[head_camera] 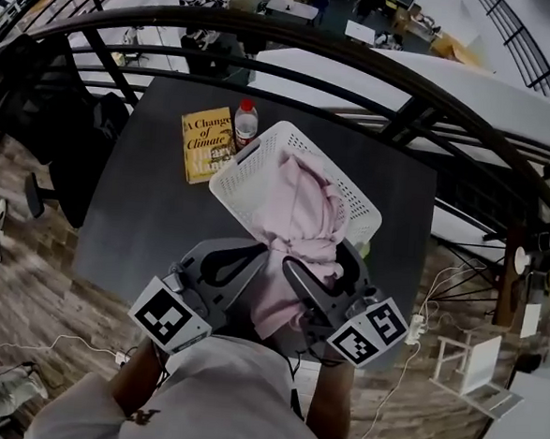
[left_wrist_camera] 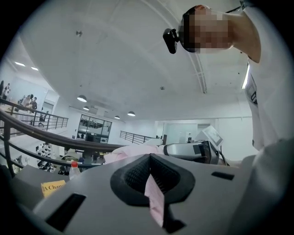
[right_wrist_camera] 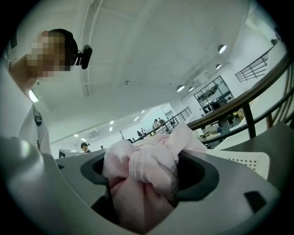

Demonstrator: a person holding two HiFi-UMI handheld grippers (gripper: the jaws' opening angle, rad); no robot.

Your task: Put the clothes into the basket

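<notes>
A white perforated basket (head_camera: 250, 170) stands on the dark table (head_camera: 144, 205). A pink garment (head_camera: 299, 216) lies partly inside it and hangs over its near rim toward me. My left gripper (head_camera: 237, 264) is at the garment's left edge, shut on a thin fold of pink cloth (left_wrist_camera: 154, 197) that runs between its jaws. On the garment's right side my right gripper (head_camera: 310, 284) is shut on a thick bunch of the same cloth (right_wrist_camera: 142, 172), which fills the gap between its jaws. The basket's rim (right_wrist_camera: 243, 160) shows just beyond that bunch.
A yellow book (head_camera: 205, 143) and a red-capped bottle (head_camera: 246, 123) sit on the table just left of the basket. A dark curved railing (head_camera: 361, 60) runs behind the table. Black chairs (head_camera: 83, 144) stand to the left.
</notes>
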